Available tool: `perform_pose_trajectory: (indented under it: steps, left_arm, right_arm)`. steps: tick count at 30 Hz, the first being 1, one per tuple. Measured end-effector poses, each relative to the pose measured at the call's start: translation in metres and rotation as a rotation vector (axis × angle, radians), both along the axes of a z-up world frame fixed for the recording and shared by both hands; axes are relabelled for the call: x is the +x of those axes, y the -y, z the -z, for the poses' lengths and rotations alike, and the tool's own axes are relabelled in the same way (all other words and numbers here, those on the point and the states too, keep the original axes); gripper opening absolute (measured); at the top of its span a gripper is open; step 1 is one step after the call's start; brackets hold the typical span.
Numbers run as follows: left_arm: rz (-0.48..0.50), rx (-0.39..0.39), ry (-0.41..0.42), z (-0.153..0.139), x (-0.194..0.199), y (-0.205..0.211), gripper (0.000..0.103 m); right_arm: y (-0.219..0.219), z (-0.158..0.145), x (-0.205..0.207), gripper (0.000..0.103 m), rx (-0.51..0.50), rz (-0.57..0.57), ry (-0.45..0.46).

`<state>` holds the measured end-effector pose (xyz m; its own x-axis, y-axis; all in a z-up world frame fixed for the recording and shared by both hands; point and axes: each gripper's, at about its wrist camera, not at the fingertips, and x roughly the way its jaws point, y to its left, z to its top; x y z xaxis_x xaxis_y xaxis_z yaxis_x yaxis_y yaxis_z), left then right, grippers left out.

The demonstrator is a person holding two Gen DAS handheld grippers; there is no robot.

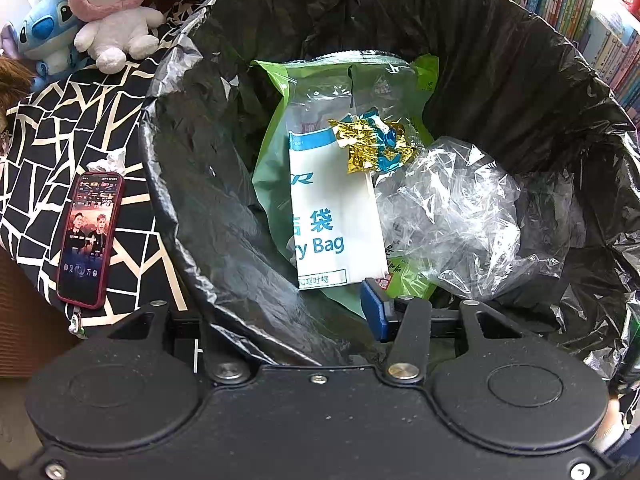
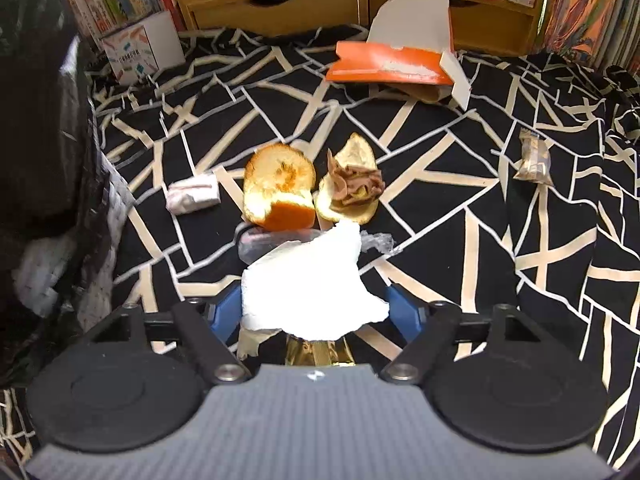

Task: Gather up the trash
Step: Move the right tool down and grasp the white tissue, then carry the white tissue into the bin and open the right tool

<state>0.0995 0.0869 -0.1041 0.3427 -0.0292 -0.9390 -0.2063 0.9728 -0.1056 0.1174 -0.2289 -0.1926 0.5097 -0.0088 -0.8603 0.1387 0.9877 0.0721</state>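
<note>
My left gripper (image 1: 304,316) clamps the near rim of a bin lined with a black trash bag (image 1: 192,184). One blue finger (image 1: 374,308) shows inside the bag; the other is hidden behind the liner. In the bag lie a green pouch (image 1: 272,168), a white paper bag (image 1: 336,216), a gold and blue wrapper (image 1: 372,144) and crumpled clear plastic (image 1: 448,208). My right gripper (image 2: 315,312) is shut on a crumpled white paper towel (image 2: 308,280), held above the black patterned cloth (image 2: 460,208). A gold wrapper (image 2: 316,354) shows just beneath the towel.
Ahead of the right gripper lie two bread pieces (image 2: 280,184), one with meat (image 2: 352,188), a clear wrapper (image 2: 272,242), a tissue pack (image 2: 194,198), a snack packet (image 2: 534,160) and a torn orange box (image 2: 392,64). A phone (image 1: 90,240), a tissue (image 1: 108,160) and plush toys (image 1: 112,8) sit left of the bin.
</note>
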Motion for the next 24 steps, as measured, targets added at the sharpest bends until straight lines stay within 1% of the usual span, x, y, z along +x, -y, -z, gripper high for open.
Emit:
perform_pose_trajectory:
  steps: [4, 7, 10, 15, 17, 20, 24]
  left_arm:
    - [0.010, 0.004, -0.002, 0.000, 0.000, 0.001, 0.048]
    - [0.009, 0.004, -0.004, 0.000, 0.001, 0.001, 0.048]
    - [0.007, 0.003, -0.006, 0.000, 0.002, 0.001, 0.048]
    - [0.008, 0.004, -0.006, 0.000, 0.001, 0.000, 0.048]
    - [0.009, 0.005, -0.005, 0.001, 0.001, 0.000, 0.048]
    - [0.022, 0.013, -0.008, 0.001, 0.002, 0.001, 0.048]
    - [0.024, 0.012, -0.005, 0.001, 0.001, 0.001, 0.048]
  right_arm:
    - [0.001, -0.021, -0.003, 0.078, 0.024, 0.012, 0.057]
    - [0.001, -0.044, -0.005, 0.078, 0.049, 0.014, 0.124]
    - [0.002, -0.072, -0.005, 0.078, 0.077, 0.002, 0.200]
    - [0.002, -0.130, -0.004, 0.078, 0.132, -0.041, 0.353]
    - [0.002, -0.155, -0.003, 0.078, 0.171, -0.070, 0.410]
    - [-0.004, -0.191, 0.004, 0.081, 0.249, -0.140, 0.463]
    - [-0.037, -0.227, 0.014, 0.081, 0.268, -0.287, 0.509]
